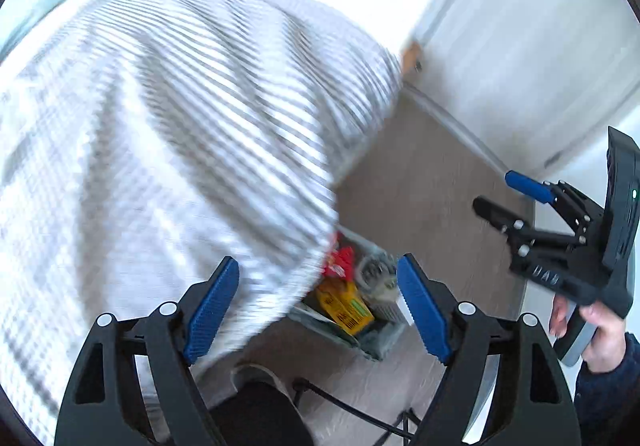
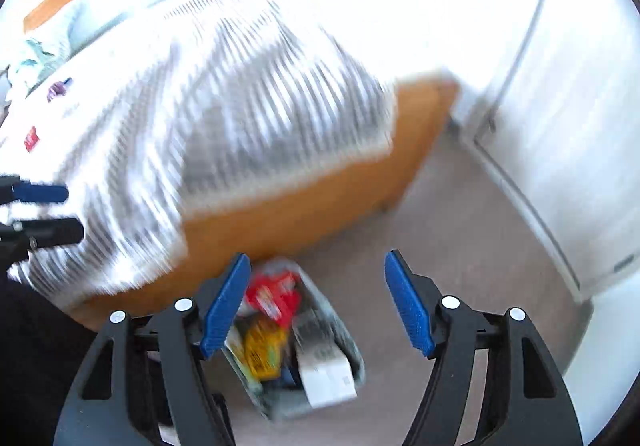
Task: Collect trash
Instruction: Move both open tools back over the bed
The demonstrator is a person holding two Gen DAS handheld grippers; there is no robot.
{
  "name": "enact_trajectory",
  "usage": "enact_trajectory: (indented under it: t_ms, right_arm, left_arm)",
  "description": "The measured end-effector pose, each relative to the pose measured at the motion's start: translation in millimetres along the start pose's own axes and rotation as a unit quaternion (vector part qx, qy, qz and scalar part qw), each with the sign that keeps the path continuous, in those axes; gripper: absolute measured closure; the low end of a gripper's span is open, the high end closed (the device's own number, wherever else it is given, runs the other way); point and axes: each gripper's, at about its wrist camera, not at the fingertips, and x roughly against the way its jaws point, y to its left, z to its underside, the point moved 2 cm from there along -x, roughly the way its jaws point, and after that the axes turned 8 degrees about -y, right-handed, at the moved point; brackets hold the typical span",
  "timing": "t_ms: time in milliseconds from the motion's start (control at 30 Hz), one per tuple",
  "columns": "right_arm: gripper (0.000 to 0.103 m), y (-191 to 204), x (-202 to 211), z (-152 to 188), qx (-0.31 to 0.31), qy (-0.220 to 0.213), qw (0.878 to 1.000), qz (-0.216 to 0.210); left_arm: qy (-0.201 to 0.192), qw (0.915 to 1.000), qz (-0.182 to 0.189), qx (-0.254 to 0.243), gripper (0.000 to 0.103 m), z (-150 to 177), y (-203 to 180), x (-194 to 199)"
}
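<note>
A grey bin (image 2: 352, 354) stands on the floor beside the bed, holding a red wrapper (image 2: 272, 296), a yellow packet (image 2: 262, 352) and a white box (image 2: 326, 372). It also shows in the left wrist view (image 1: 382, 340), partly under the blanket edge. My left gripper (image 1: 318, 308) is open and empty above the bed edge. My right gripper (image 2: 316, 302) is open and empty above the bin; it appears in the left wrist view (image 1: 494, 192). Small red (image 2: 31, 138) and purple (image 2: 58, 88) scraps lie on the bed at the left. The left gripper (image 2: 72, 212) shows there too.
A striped grey-white blanket (image 1: 160, 126) covers the orange-framed bed (image 2: 304, 206). White wardrobe doors (image 2: 560, 126) stand at the right. Beige carpet (image 2: 460, 246) lies between bed and wardrobe. A black cable (image 1: 344, 406) runs on the floor.
</note>
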Motion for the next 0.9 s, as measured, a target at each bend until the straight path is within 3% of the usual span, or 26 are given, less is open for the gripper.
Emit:
enact_trajectory:
  t_ms: [200, 367, 533, 633, 733, 767, 800, 867, 900]
  right_arm:
    - [0.036, 100, 20, -78, 0.068, -0.083, 0.993, -0.055]
    - [0.036, 196, 16, -128, 0.129, -0.109, 0.980, -0.102]
    - [0.036, 281, 1, -163, 0.173, -0.124, 0.966, -0.144]
    - [0.036, 323, -13, -185, 0.183, -0.125, 0.960, -0.173]
    - [0.036, 363, -24, -202, 0.203, -0.131, 0.951, -0.194]
    - [0.036, 377, -28, -209, 0.212, -0.135, 0.947, -0.201]
    - [0.036, 391, -33, -216, 0.218, -0.138, 0.944, -0.207]
    - [0.036, 416, -43, -227, 0.232, -0.140, 0.936, -0.223]
    - [0.036, 428, -52, -233, 0.239, -0.139, 0.933, -0.232]
  left_arm:
    - [-0.119, 0.9892, -0.056, 0.064, 0.024, -20, 112, 105]
    - [-0.175, 0.9677, -0.120, 0.136, 0.022, -21, 225, 161]
    - [-0.181, 0.9515, -0.175, 0.176, 0.022, -13, 325, 193]
    - [-0.186, 0.9353, -0.218, 0.207, 0.022, -7, 391, 211]
    - [-0.196, 0.9225, -0.259, 0.208, 0.022, -2, 452, 221]
    - [-0.196, 0.9140, -0.274, 0.226, 0.023, 3, 477, 222]
    - [-0.194, 0.9095, -0.273, 0.246, 0.026, 6, 501, 220]
    - [-0.193, 0.9031, -0.230, 0.307, 0.038, 18, 549, 213]
    - [-0.193, 0.8938, -0.213, 0.344, 0.045, 26, 570, 207]
